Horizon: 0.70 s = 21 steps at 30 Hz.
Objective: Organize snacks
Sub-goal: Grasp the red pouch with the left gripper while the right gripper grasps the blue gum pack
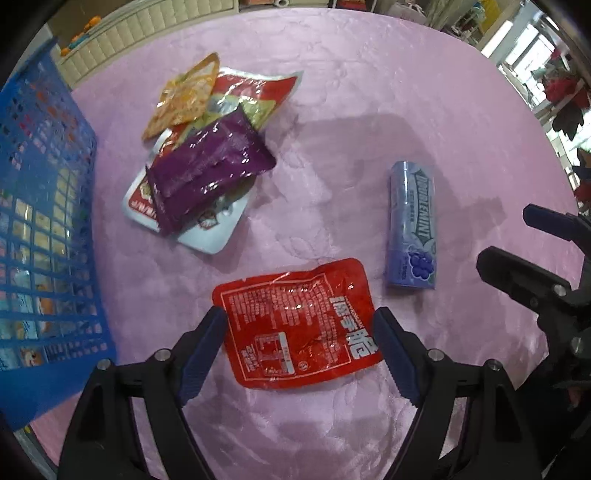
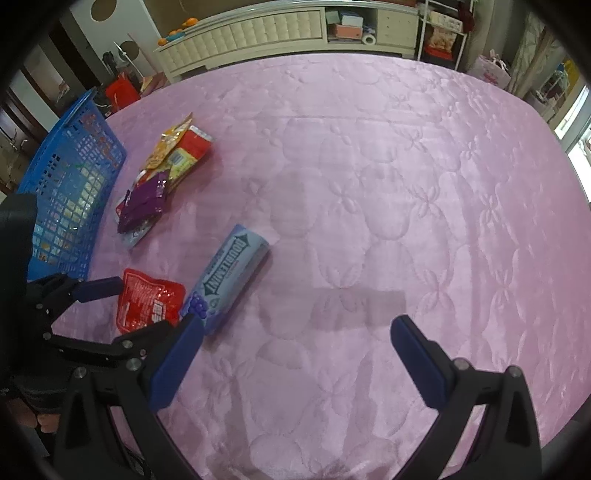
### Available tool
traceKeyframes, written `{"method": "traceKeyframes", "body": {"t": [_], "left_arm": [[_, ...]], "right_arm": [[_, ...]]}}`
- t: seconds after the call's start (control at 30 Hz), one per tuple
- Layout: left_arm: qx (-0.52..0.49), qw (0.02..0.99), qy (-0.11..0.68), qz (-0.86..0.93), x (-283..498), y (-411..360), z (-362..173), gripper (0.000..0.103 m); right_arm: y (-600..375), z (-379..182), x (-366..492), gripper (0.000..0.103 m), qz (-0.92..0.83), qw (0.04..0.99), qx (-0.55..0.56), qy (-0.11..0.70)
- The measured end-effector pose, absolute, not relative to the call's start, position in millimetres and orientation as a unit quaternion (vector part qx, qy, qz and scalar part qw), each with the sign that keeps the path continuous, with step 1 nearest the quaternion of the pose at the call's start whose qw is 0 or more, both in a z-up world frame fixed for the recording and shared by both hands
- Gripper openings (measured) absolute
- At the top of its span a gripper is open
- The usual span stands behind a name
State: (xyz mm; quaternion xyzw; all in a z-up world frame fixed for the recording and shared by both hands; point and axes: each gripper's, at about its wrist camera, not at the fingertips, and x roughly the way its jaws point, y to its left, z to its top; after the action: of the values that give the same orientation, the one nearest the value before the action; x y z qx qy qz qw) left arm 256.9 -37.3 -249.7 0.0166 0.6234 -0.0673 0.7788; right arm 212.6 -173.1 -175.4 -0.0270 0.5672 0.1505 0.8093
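Observation:
A red snack packet (image 1: 299, 321) lies flat on the pink quilted cloth, and my left gripper (image 1: 301, 319) stands open with one blue pad on each side of it, neither pressing. To its right lies a light-blue Doublemint tube (image 1: 412, 229). A pile of packets sits farther back, a purple one (image 1: 210, 177) on top. In the right wrist view my right gripper (image 2: 295, 332) is open over bare cloth; the Doublemint tube (image 2: 231, 280) lies just beyond its left fingertip, the red packet (image 2: 147, 301) left of that, framed by the left gripper (image 2: 133, 306).
A blue plastic mesh basket (image 1: 44, 206) stands at the left edge of the cloth, with packets showing through its wall. A cream padded headboard (image 2: 255, 35) and shelves line the far side. The right half of the pink cloth (image 2: 424, 192) is bare.

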Motion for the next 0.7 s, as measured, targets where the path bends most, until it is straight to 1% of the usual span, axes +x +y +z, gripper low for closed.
{"method": "traceKeyframes", "body": {"t": [0.13, 0.2, 0.23, 0.27, 0.33, 0.37, 0.4, 0.47, 0.57, 0.7], "left_arm": [[0.008, 0.781, 0.621, -0.07, 258.6, -45.1, -248.7, 0.078], [0.022, 0.781, 0.621, -0.07, 256.0, -51.8, -247.9, 0.071], [0.025, 0.782, 0.619, -0.071, 256.7, -55.8, -246.3, 0.066], [0.03, 0.782, 0.619, -0.066, 256.0, -57.6, -246.5, 0.059], [0.039, 0.783, 0.618, -0.056, 253.4, -60.2, -246.8, 0.05], [0.037, 0.784, 0.617, -0.052, 250.9, -59.4, -245.4, 0.044], [0.031, 0.784, 0.618, -0.05, 249.4, -57.4, -244.3, 0.041], [0.026, 0.786, 0.616, -0.054, 247.3, -55.4, -244.5, 0.038], [0.024, 0.79, 0.61, -0.058, 243.7, -54.3, -245.3, 0.038], [-0.009, 0.796, 0.602, -0.061, 244.0, -42.5, -245.2, 0.037]], "right_arm": [[-173.4, -177.7, 213.0, 0.102, 0.151, 0.807, -0.028, 0.57], [-175.2, -177.1, 211.9, 0.102, 0.151, 0.807, -0.026, 0.57], [-175.7, -175.8, 211.9, 0.102, 0.151, 0.807, -0.026, 0.57], [-175.5, -175.4, 212.4, 0.102, 0.15, 0.808, -0.025, 0.57], [-175.6, -174.0, 211.9, 0.102, 0.149, 0.808, -0.024, 0.569], [-174.8, -173.8, 212.0, 0.102, 0.15, 0.808, -0.024, 0.569], [-174.2, -172.8, 211.8, 0.102, 0.149, 0.808, -0.024, 0.569], [-174.2, -172.0, 211.0, 0.102, 0.149, 0.808, -0.023, 0.569], [-170.5, -169.0, 209.4, 0.102, 0.15, 0.808, -0.025, 0.569], [-168.4, -166.1, 210.4, 0.102, 0.15, 0.806, -0.024, 0.572]]}}
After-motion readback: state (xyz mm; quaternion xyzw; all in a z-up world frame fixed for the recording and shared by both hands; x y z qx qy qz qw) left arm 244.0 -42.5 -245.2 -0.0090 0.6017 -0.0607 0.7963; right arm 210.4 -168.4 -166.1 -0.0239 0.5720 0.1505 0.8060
